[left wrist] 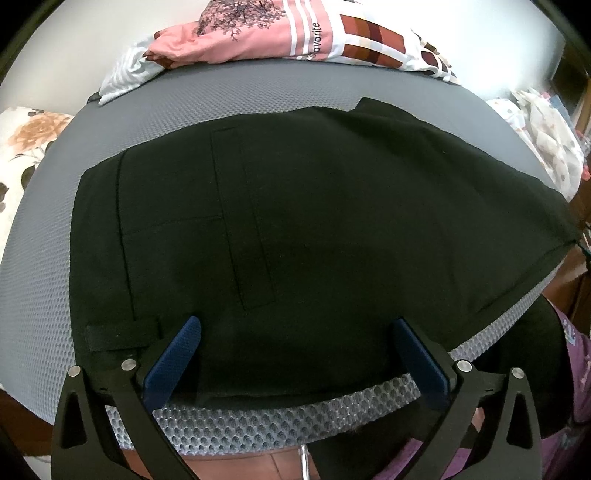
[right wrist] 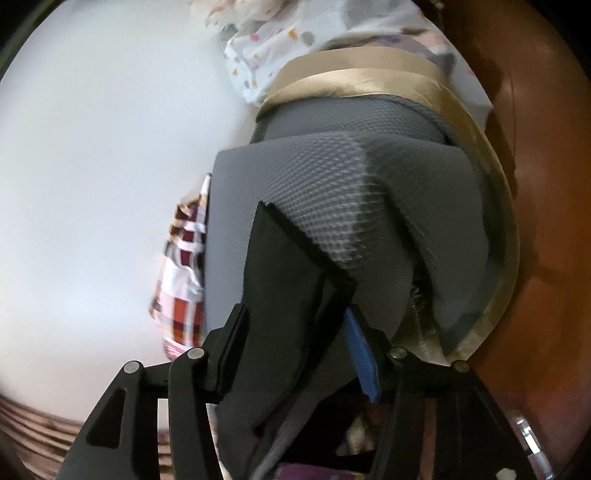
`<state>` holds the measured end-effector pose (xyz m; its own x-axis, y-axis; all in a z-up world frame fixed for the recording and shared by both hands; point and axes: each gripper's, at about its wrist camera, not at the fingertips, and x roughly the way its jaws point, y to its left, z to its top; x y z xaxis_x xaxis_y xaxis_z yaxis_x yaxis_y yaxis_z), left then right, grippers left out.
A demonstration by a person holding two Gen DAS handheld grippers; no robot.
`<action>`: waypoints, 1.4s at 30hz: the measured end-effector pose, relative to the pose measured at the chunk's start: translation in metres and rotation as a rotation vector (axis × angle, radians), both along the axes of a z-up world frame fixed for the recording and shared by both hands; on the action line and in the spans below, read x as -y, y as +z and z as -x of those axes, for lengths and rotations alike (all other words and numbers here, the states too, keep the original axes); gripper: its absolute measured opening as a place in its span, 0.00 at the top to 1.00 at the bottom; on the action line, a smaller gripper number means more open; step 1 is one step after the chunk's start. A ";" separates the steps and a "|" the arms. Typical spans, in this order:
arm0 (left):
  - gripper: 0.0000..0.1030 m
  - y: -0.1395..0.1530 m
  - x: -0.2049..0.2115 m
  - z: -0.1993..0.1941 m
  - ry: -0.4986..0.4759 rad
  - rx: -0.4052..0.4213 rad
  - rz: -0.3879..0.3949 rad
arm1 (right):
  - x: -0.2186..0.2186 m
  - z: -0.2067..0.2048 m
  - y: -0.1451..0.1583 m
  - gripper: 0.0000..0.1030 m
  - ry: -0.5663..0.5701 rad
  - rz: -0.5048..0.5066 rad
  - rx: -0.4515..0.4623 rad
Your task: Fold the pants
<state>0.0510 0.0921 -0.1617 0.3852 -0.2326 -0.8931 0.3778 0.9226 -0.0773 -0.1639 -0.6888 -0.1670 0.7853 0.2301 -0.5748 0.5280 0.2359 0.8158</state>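
Observation:
Black pants [left wrist: 295, 221] lie flat across a grey mesh pad [left wrist: 258, 88], waistband and belt loop at the left, legs running right off the pad's edge. My left gripper [left wrist: 295, 354] is open, its blue fingers [left wrist: 173, 362] resting over the pants' near edge with cloth between them, not pinched. In the right wrist view the camera is tilted; my right gripper [right wrist: 295, 354] has a fold of the black pants [right wrist: 284, 295] between its jaws at the pad's corner [right wrist: 332, 177]. One blue finger [right wrist: 362, 362] shows behind the cloth.
A pink printed garment [left wrist: 258, 33] and a checked cloth [left wrist: 388, 40] lie at the pad's far edge. Floral fabric [left wrist: 26, 147] sits at left, spotted white fabric [left wrist: 546, 133] at right. A gold trim [right wrist: 369, 77] borders the pad above a brown floor [right wrist: 546, 184].

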 end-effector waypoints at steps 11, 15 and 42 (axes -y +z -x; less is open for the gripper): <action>0.00 -0.002 0.005 0.002 0.026 0.043 -0.006 | 0.012 -0.052 0.012 0.93 0.102 0.127 -0.083; 0.00 -0.001 0.005 0.000 0.029 0.035 -0.011 | 0.023 -0.063 0.015 0.93 0.092 0.127 -0.065; 0.00 -0.002 0.005 0.004 0.020 0.057 -0.008 | 0.003 -0.055 0.004 0.62 0.043 0.002 -0.015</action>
